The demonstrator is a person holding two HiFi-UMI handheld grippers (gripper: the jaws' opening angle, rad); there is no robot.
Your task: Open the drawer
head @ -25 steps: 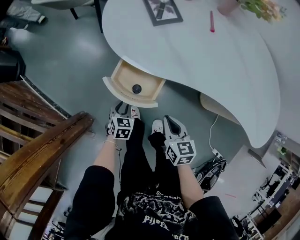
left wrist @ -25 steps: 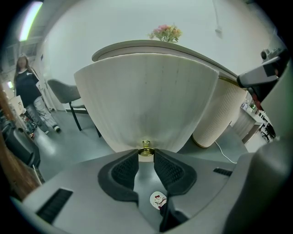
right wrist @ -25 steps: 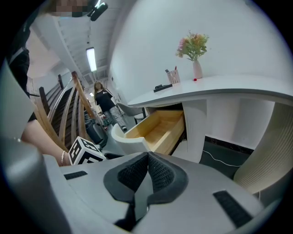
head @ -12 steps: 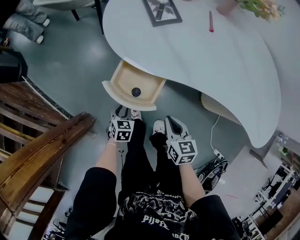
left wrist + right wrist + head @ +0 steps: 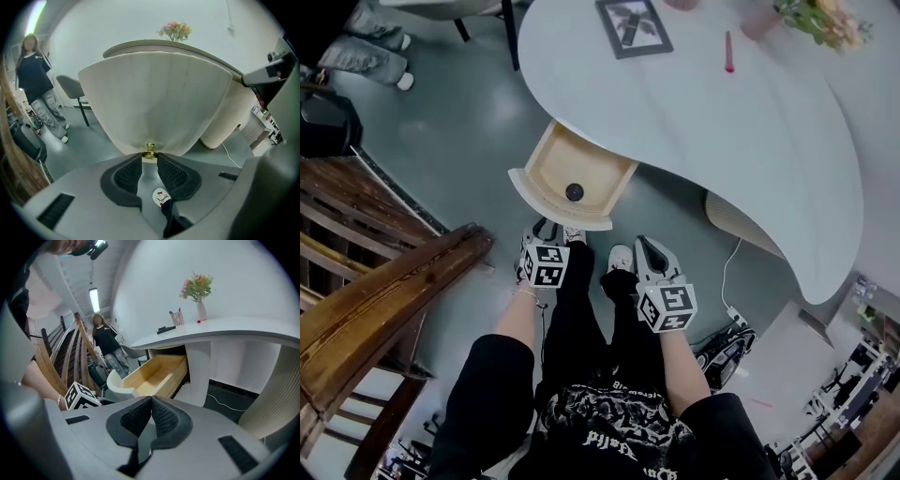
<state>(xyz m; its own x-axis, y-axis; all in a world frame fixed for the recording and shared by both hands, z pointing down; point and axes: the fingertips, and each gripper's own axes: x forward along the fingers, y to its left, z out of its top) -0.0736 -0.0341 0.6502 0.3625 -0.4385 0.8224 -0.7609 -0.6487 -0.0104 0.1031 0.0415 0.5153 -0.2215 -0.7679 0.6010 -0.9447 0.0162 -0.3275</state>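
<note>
My left gripper has its jaws partly apart, and their tips press on the small gold knob at the front of the drawer. The drawer stands pulled out from under the white table, its wooden inside in view, with a dark round thing in it. My right gripper is closed on nothing, just beside the left one

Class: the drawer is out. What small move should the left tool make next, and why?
Probably open the left tool and release the knob: its pads grip the knob, and the drawer already stands well out from under the table.
</note>
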